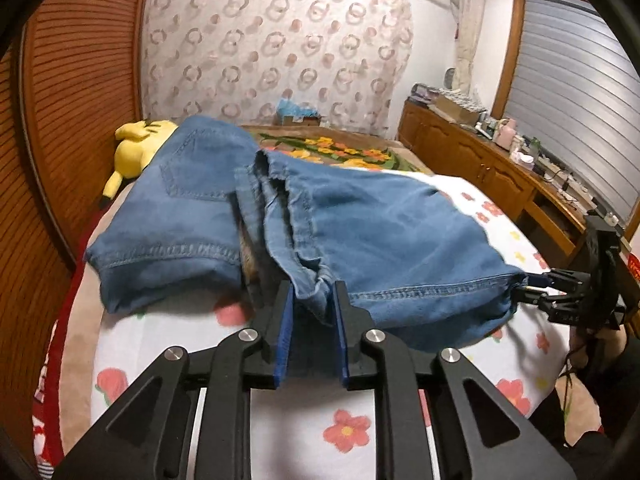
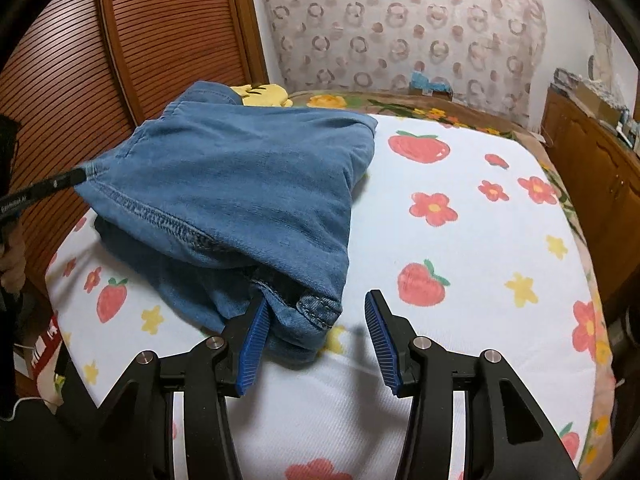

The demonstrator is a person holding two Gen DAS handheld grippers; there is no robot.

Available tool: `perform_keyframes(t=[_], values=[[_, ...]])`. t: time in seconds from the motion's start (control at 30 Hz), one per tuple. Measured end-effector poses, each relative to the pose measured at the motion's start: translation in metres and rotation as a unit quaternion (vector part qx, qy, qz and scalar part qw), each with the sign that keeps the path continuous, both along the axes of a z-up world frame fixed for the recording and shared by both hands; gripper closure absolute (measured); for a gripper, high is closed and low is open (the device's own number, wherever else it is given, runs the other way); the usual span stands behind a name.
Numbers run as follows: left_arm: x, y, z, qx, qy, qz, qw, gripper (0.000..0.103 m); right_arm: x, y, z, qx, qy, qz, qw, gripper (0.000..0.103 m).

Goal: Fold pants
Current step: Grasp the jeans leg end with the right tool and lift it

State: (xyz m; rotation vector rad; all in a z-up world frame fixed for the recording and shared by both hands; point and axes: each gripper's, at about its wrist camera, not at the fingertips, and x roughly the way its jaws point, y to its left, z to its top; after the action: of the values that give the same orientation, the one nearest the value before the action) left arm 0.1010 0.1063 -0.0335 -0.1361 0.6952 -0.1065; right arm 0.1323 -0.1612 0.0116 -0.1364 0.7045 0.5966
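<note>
Blue denim pants (image 1: 360, 236) lie folded over on the bed, and they also show in the right wrist view (image 2: 248, 184). My left gripper (image 1: 312, 312) is shut on a bunched hem of the pants at their near edge. In the right wrist view its tip (image 2: 68, 178) pinches the pants' left corner and holds it raised. My right gripper (image 2: 316, 320) is open, its left pad touching the near corner of the pants, which lies between the jaws. In the left wrist view the right gripper (image 1: 532, 286) sits at the pants' right corner.
A white bedsheet (image 2: 460, 264) with strawberries and flowers covers the bed. A yellow plush toy (image 1: 136, 144) lies at the far left by the wooden slatted headboard (image 1: 80, 120). A wooden cabinet (image 1: 480, 160) with clutter stands along the right wall.
</note>
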Motion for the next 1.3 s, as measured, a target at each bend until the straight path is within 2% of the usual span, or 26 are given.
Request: perform_keyframes(t=[0.13,0.23,0.27,0.3,0.53,0.97,1.03,1.1,1.17,1.3], values=[[-0.003,0.002,-0.003,0.012,0.006,0.014,0.9998,0.084,0.001,0.003,0.0,0.0,0.007,-0.001,1.0,0.053],[-0.006,-0.004,0.002,0.024,-0.004,0.015,0.9996,0.067,-0.001,0.004,0.0,-0.003,0.008,0.002,1.0,0.053],[-0.007,-0.007,0.005,0.029,-0.011,0.013,0.9994,0.057,-0.001,0.005,-0.001,-0.003,0.009,0.003,1.0,0.053],[-0.007,-0.008,0.006,0.031,-0.016,0.01,0.9993,0.055,0.0,0.006,-0.001,-0.003,0.011,0.004,1.0,0.053],[0.001,-0.031,0.006,0.043,-0.016,-0.011,0.9989,0.055,0.003,0.008,-0.005,-0.004,0.021,0.004,1.0,0.053],[0.028,-0.072,-0.016,0.053,0.007,-0.047,0.9975,0.055,0.005,0.008,-0.006,-0.002,0.029,0.005,1.0,0.053],[0.036,-0.075,-0.023,0.06,0.016,-0.049,0.9969,0.055,0.007,0.009,-0.006,0.011,0.04,0.018,0.999,0.078],[0.045,-0.078,-0.036,0.073,0.036,-0.048,0.9955,0.055,0.008,0.011,-0.001,0.017,0.033,0.013,0.999,0.088],[0.05,-0.077,-0.045,0.073,0.048,-0.05,0.9949,0.055,0.008,0.009,0.01,0.029,0.015,0.004,0.999,0.091],[0.047,-0.072,-0.047,0.053,0.044,-0.053,0.9962,0.055,0.008,0.011,0.039,0.066,-0.018,-0.006,0.998,0.092]])
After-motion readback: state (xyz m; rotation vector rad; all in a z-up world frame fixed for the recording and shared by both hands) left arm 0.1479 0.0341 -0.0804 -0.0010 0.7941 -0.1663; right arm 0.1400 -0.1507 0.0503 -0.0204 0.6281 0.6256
